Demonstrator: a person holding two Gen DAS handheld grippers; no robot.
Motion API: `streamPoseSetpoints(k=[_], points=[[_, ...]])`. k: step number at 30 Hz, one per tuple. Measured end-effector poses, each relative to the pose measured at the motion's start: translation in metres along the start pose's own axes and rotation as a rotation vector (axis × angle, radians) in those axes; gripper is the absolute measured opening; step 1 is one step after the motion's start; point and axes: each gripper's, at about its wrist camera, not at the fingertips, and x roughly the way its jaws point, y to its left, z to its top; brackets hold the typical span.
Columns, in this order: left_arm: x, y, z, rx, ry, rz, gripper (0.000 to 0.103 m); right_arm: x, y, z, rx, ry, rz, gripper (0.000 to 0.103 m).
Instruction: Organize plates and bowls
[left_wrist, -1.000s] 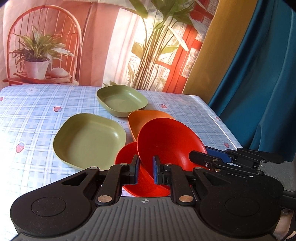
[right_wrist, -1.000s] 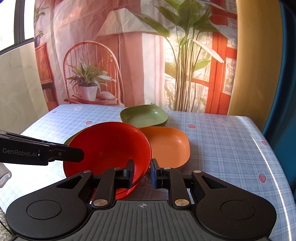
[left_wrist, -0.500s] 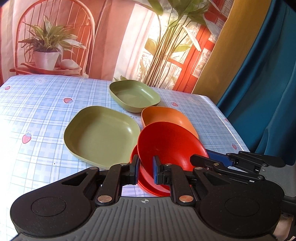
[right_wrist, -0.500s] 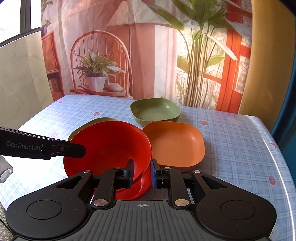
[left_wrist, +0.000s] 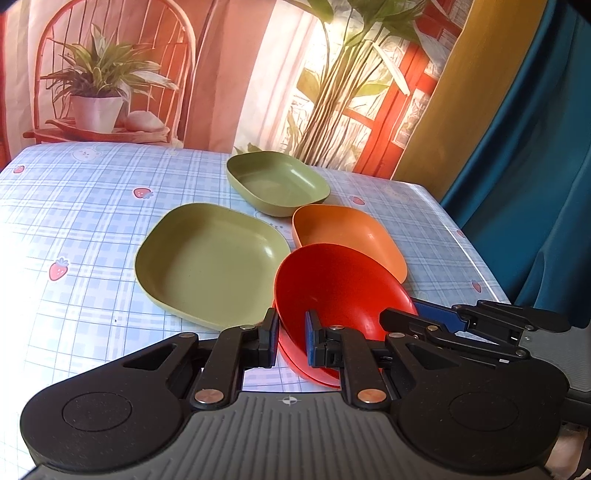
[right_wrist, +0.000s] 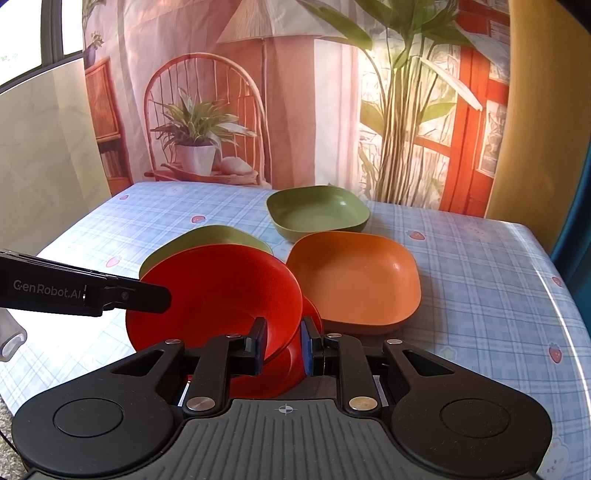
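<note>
Left tool (left_wrist: 291, 341): fingers closed on the near rim of the red bowl (left_wrist: 332, 291), one pad inside the rim, one outside. Right tool (right_wrist: 282, 345): same hold on the opposite side of that rim, pads pinching the bowl wall.

Red bowl (right_wrist: 218, 291) tilted, its mouth angled toward the left tool. It sits over a second red dish (right_wrist: 295, 373), whose edge shows just below and beside it; whether the two touch cannot be told.

In the right wrist view, the left tool shows as a black bar marked "GenRobot.AI" at the bowl's left edge. In the left wrist view, the right tool's black fingers (left_wrist: 454, 326) lie at the bowl's right.

Ahead of the left tool, to its left: green plate (left_wrist: 210, 262), flat on the tabletop (left_wrist: 74, 221), just beside the red bowl. Ahead of the right tool, slightly right: orange bowl (right_wrist: 354, 277), close against the red pair. Beyond both: green bowl (right_wrist: 317, 212), near the tabletop's far edge.

Tabletop covered in blue plaid cloth with strawberry prints.
</note>
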Motion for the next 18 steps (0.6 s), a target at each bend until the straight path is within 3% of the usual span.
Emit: streamPoseSetpoints(k=[18], points=[[0.014,-0.005,0.0,0.019,0.034,0.013,0.017,0.002,-0.001,-0.001,0.003,0.013,-0.017,0.023]])
